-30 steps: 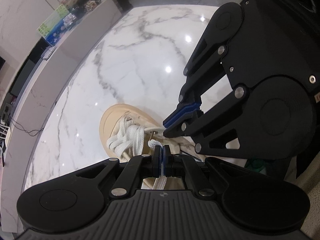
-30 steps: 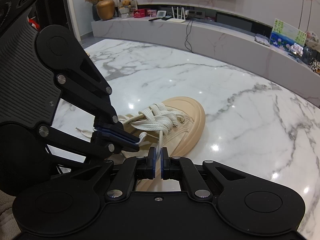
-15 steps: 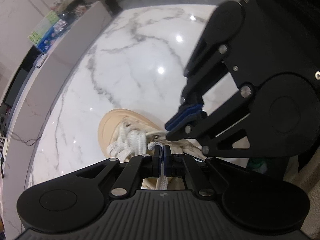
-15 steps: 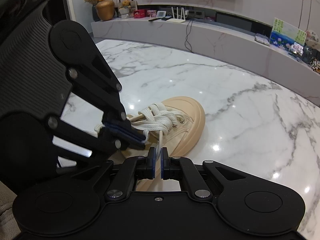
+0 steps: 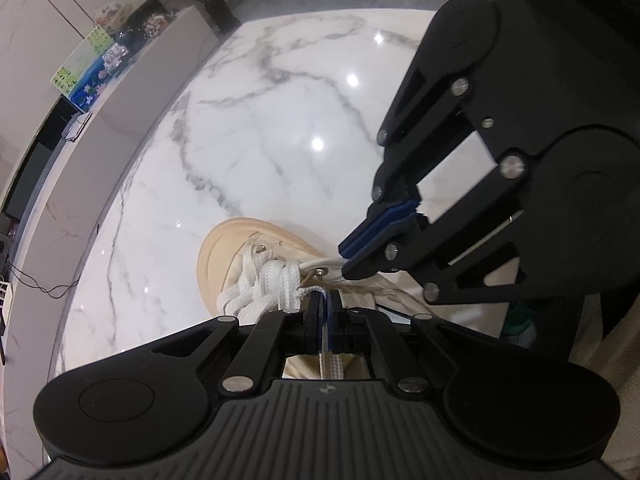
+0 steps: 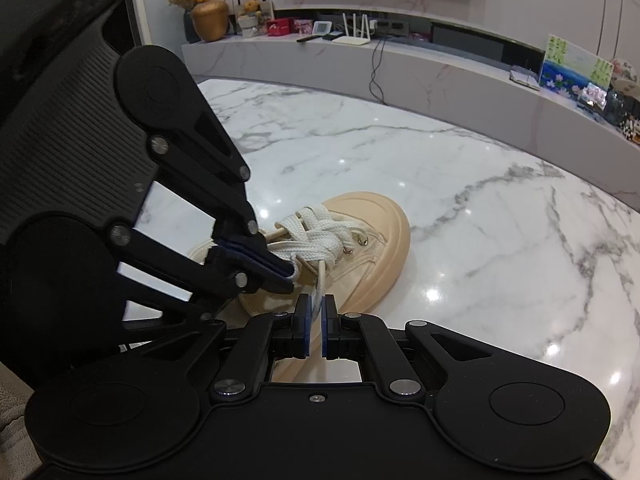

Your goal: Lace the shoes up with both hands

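A beige canvas shoe point(image 5: 224, 248) point(image 6: 380, 224) lies on the white marble table, toe pointing away, with white laces point(image 5: 272, 280) point(image 6: 316, 236) crossed over its front eyelets. My left gripper point(image 5: 324, 300) point(image 6: 290, 276) is shut on a flat strand of lace point(image 5: 330, 364) just above the tongue. My right gripper point(image 6: 317, 300) point(image 5: 344, 264) is shut on the other lace strand point(image 6: 319, 280), which runs taut up from a side eyelet. The two grippers' tips nearly meet over the upper eyelets. The heel of the shoe is hidden behind the grippers.
The marble table point(image 6: 500, 240) stretches wide beyond the shoe, and its curved far edge point(image 5: 132, 168) borders a long low cabinet point(image 6: 440, 68). On the cabinet stand a gold vase point(image 6: 210, 20), a router, pictures and a hanging cable.
Hardly anything: my left gripper has tilted a touch over the shoe, and both grippers keep their hold on the lace.
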### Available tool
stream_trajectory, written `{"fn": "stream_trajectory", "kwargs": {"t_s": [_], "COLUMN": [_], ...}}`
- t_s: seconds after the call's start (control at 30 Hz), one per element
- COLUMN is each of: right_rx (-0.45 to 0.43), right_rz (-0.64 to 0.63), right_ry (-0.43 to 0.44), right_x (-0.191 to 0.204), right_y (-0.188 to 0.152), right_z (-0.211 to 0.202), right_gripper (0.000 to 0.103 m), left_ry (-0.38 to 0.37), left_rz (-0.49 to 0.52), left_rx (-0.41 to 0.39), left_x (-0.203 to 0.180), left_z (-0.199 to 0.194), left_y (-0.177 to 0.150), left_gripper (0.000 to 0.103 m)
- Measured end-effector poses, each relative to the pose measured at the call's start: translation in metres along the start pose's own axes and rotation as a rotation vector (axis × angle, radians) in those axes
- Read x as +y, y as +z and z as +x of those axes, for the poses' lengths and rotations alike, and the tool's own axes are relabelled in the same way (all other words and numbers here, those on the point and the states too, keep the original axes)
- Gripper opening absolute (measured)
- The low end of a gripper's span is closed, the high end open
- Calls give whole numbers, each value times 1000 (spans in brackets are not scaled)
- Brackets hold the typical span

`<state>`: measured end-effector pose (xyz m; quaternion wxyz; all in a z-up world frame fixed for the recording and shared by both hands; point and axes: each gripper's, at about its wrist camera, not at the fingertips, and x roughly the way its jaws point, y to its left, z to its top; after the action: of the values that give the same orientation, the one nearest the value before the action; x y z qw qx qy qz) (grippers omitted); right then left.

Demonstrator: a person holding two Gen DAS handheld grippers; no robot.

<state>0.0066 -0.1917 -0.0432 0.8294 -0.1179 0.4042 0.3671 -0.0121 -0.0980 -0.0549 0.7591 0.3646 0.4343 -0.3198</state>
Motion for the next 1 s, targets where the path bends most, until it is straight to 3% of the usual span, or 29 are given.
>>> {"fn": "stream_trajectory", "kwargs": {"t_s": [0.5,1.0], "right_rx": [4,9], "right_rz": [-7,-10], "right_ry": [-2,0], "right_x": [-3,-4], "right_y": [0,0], "right_z": [1,4], "right_gripper": [2,2], "left_ry": [-9,15], "left_rz": [-22,-13], "left_rx": [53,21], "left_x": [-4,-6], "left_z": [-1,-12], "left_y": [-12,-10], "left_gripper": [2,2]}}
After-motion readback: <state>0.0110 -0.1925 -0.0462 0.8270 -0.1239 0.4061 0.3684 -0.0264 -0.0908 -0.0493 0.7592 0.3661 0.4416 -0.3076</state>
